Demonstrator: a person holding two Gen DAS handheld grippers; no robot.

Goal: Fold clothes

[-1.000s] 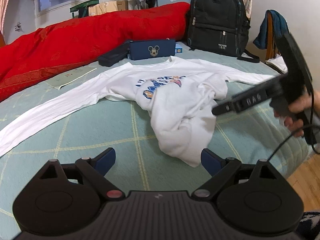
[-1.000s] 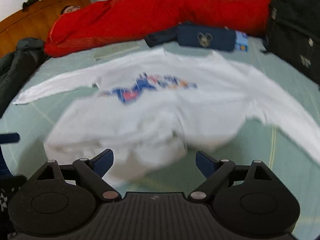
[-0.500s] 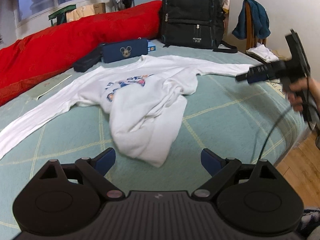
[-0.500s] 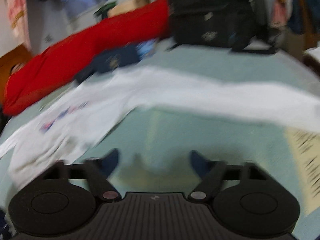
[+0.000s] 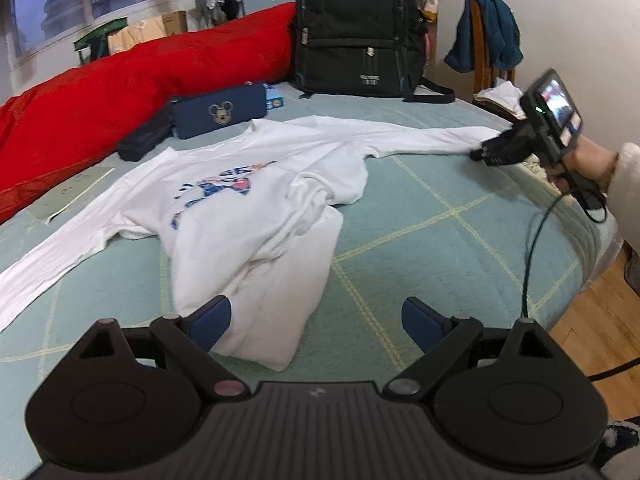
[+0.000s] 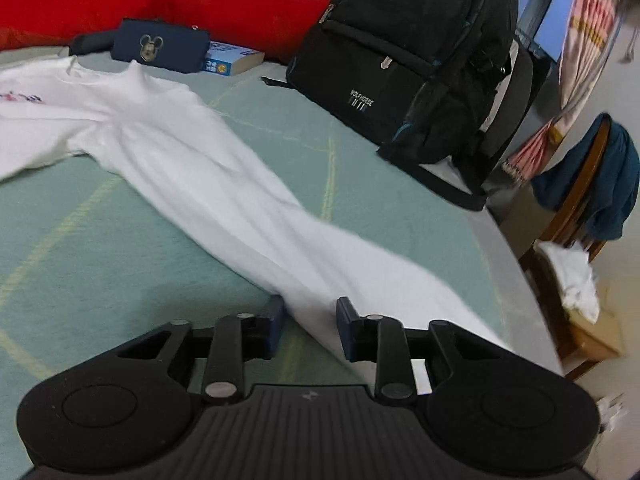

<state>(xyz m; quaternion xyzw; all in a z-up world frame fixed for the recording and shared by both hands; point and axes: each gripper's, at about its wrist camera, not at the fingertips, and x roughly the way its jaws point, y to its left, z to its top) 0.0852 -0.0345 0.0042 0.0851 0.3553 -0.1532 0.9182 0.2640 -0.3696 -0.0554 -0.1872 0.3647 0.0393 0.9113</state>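
Right hand-held gripper closing its jaws on the sleeve end of the white long-sleeved shirt.

Its blue pads flank the sleeve cloth near the bed's right edge, the fabric lying between them. Left hand-held gripper hovers with jaws spread wide and nothing held, above the shirt's crumpled hem. The shirt lies spread across the green bed, sleeves stretched out to both sides, with a black backpack and red quilt behind.

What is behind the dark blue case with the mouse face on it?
Behind the blue case lies a long red quilt. A book pokes out beside the case, partly covered by it. Whatever lies directly behind the case is hidden.
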